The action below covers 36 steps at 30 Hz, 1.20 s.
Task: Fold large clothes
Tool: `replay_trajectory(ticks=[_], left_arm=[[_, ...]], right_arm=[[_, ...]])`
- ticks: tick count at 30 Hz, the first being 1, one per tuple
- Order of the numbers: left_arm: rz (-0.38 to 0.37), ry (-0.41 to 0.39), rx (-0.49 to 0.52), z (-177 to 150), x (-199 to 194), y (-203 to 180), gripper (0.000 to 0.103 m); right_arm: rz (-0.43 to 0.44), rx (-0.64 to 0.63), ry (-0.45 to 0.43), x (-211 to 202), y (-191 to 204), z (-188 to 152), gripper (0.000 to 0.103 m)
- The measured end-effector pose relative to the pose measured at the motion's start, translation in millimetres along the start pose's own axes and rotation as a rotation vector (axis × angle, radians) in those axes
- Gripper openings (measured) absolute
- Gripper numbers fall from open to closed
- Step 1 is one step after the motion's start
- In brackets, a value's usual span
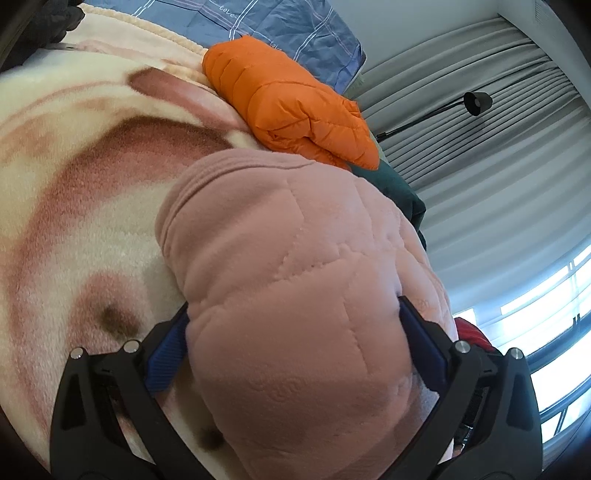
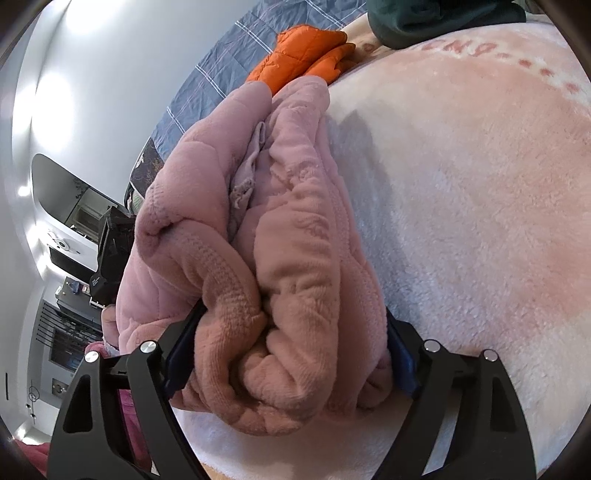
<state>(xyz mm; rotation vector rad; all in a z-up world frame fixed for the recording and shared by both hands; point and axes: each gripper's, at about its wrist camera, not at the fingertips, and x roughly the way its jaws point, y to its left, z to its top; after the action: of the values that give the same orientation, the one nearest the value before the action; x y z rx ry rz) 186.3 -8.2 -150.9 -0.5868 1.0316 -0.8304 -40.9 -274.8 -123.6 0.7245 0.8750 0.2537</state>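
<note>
Folded pink fleece garment (image 2: pixel 280 258) lengthwise away from right claw (image 2: pixel 291 354), gripped

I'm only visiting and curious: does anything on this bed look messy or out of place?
Mostly no. The pink jacket is bunched thick between both grippers, with a pale lining flap poking out of its folds. The orange jacket lies folded on the blanket.

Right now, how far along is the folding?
Done: the orange puffer jacket already lies folded at the far edge of the fleece blanket. In hand: the pink quilted garment is bundled thick, with the left gripper and right gripper each clamped on a side. Left: setting that bundle down; the dark green garment looks unfolded, mostly out of frame.
</note>
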Motion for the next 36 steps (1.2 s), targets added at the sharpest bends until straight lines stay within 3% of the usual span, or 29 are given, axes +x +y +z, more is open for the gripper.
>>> replay_trajectory(ticks=[16, 18, 19, 21, 24, 31, 36], left_arm=[[-0.021, 0.016, -0.006, 3, 2, 3, 0.101], [-0.012, 0.011, 0.006, 4, 1, 1, 0.101], [-0.007, -0.003, 0.022, 3, 0, -3, 0.101], [-0.017, -0.049, 0.043, 1, -4, -9, 0.096], [-0.059, -0.126, 0.084, -1, -17, -23, 0.091], [-0.133, -0.275, 0.21, 15, -77, -74, 0.089], [-0.061, -0.364, 0.277, 62, -123, -98, 0.089]], right_arm=[[0.039, 0.008, -0.003, 1, -8, -1, 0.088], [0.038, -0.003, -0.01, 0, -6, -1, 0.083], [0.037, -0.017, -0.021, -3, -3, -2, 0.08], [0.045, -0.046, -0.048, -9, 3, -1, 0.064], [0.069, -0.115, -0.088, -25, 17, 2, 0.056], [0.128, -0.307, -0.166, -51, 67, 26, 0.056], [0.226, -0.403, -0.144, -19, 105, 89, 0.056]])
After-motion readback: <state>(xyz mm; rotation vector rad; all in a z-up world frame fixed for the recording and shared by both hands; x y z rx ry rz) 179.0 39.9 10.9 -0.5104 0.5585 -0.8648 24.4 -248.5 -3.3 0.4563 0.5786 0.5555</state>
